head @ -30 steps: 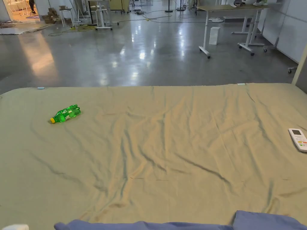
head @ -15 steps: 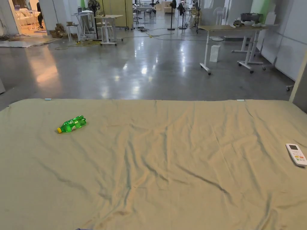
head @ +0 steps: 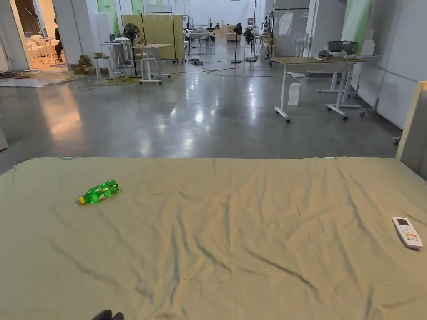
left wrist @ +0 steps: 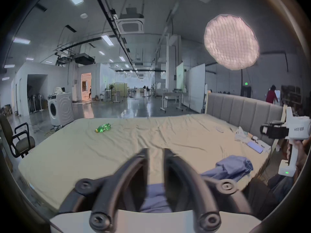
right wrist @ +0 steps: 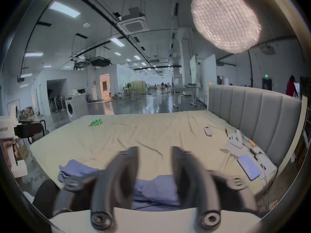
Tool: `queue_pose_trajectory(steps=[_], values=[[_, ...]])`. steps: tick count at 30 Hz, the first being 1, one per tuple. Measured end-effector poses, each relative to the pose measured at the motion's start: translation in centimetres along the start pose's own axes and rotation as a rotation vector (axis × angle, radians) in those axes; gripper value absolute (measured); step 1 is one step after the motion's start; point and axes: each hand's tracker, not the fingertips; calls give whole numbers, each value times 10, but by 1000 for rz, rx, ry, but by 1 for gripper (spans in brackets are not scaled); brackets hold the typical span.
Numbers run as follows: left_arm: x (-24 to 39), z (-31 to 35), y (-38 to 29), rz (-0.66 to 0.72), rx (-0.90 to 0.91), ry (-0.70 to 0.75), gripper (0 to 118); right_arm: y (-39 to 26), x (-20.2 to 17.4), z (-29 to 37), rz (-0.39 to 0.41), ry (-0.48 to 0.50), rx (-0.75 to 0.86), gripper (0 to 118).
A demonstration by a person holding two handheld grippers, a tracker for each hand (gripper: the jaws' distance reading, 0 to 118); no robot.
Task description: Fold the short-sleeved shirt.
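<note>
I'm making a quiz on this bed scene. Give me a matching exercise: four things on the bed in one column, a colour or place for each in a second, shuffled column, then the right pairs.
Things:
1. bottle
2. remote
3. shirt
4. phone

Descriptions:
A. blue, bunched at the near edge of the bed
B. lying flat near the headboard, at the bed's near corner
C. green with a yellow cap, lying on its side on the left
D. white, on the right of the sheet

Pairs: 1-C, 2-D, 3-A, 4-B
</note>
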Motion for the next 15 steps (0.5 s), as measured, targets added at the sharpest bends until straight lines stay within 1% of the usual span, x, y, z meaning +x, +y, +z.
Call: queue_pose_trajectory(steps=[1,2,3,4,6,7,9,12,15], values=[[2,0,-1,16,-12,-12,7,2,-7,-1,26,0,3,14],[2,1,-3,34,-24,-60,2,1,-11,-1,34,0,-3,10],[4,2,-4,52,-24,-97,1,0,-14,-1,42,13,-5,3],[1,3,-3,50,-30,-88,1,0,-17,-1,42,24,-17,1],[3,2,-4,44,-55,-80,1,-4,-22,-2,55,6,-19,1],[3,2,-4,36,-58,-84,1,-3,-23,-2,73,20,-19,0],[0,2,-3,36,-60,-74,1,-5,-24,-3,57,30,-41,0],[-9,2,-1,74,-51,-79,1,-3,-25,-4,66,38,-40,0],[-23,-4,-2,97,-50,-62,1,-1,-25,-4,53,43,-44,0]])
